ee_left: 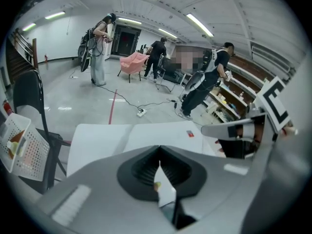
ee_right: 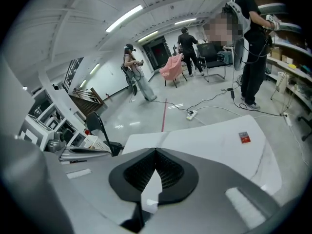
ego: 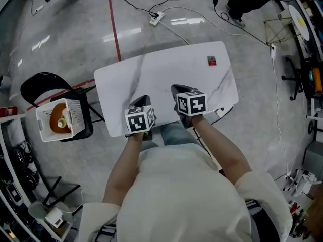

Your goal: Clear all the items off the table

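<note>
Jaws together on nothing, left gripper (ego: pixel 142 102) and right gripper (ego: pixel 179 89) hang over the bench (ego: pixel 166 69); red tag (ego: pixel 212 61) lies far right.

On the white marble-patterned bench (ego: pixel 151 79), near its far right corner, a small red square card (ego: pixel 212 61). Left of the bench, just beside it, a black folding chair (ego: pixel 87 117). On its seat, a white perforated plastic basket (ego: pixel 75 112), and inside that, an orange round item (ego: pixel 54 121). Beyond the bench, on the grey floor (ego: pixel 65 39), a white power strip (ego: pixel 156 18) and a red tape line (ego: pixel 114 24) leading away from the far left corner.
</note>
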